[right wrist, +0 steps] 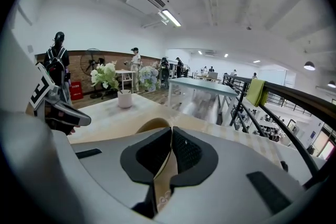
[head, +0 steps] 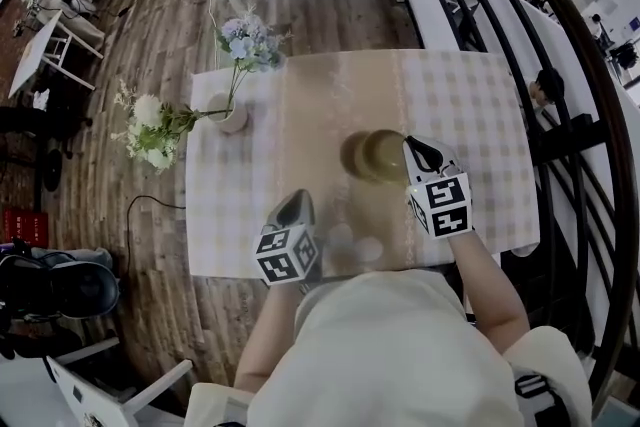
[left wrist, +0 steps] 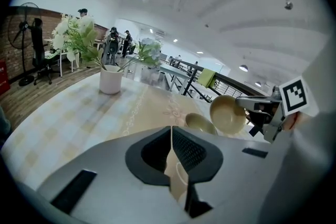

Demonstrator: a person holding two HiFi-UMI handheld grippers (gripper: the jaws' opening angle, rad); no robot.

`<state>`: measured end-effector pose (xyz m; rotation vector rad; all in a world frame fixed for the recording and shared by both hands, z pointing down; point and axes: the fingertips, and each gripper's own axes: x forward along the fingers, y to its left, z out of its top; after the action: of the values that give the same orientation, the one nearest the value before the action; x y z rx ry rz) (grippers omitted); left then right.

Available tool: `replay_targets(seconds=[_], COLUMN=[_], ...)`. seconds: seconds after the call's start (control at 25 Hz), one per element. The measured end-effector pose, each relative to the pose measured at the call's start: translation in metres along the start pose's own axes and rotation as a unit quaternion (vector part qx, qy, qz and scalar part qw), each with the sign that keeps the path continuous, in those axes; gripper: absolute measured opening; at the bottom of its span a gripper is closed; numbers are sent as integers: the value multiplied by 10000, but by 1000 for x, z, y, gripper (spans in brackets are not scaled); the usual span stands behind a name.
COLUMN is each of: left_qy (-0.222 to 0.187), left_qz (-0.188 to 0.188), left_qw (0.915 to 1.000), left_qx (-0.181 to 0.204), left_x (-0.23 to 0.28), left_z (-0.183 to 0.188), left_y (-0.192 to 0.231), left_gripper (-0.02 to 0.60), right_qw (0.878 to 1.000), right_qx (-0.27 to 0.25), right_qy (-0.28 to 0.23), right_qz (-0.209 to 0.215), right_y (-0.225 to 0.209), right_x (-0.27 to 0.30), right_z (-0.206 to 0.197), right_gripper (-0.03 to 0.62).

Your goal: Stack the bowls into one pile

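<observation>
A tan bowl (head: 386, 156) hangs tilted above the table, with my right gripper (head: 415, 147) shut on its right rim. In the right gripper view that bowl's rim (right wrist: 152, 125) shows just past the shut right gripper (right wrist: 170, 134). A second tan bowl (head: 352, 155) sits on the checked tablecloth, just left of and under the held one. In the left gripper view the held bowl (left wrist: 227, 114) faces me, pinched by the right gripper (left wrist: 244, 104), and the second bowl (left wrist: 198, 123) rests below it. My left gripper (head: 297, 200) is shut on nothing near the table's front edge, left of the bowls; the left gripper (left wrist: 170, 131) shows only cloth beyond it.
A white vase (head: 232, 118) with flowers stands at the table's left side, and its blooms hang past the table (head: 300, 90) edge. A dark stair railing (head: 560, 115) runs close along the right. The person's body covers the near edge.
</observation>
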<state>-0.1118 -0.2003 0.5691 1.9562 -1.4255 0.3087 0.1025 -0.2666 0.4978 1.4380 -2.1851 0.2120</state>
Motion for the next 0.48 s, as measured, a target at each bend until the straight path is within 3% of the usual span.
replay_targets(seconds=[0.48], left_qy=[71], left_qz=[76], left_qw=[9999], left_qx=[-97], left_x=[-4], left_z=[-3], left_y=[27], left_gripper=[11], right_qw=[9995], right_qx=[-7], right_qy=[208], right_qz=[222], right_y=[36], right_x=[39], right_z=[-7], right_gripper=[9])
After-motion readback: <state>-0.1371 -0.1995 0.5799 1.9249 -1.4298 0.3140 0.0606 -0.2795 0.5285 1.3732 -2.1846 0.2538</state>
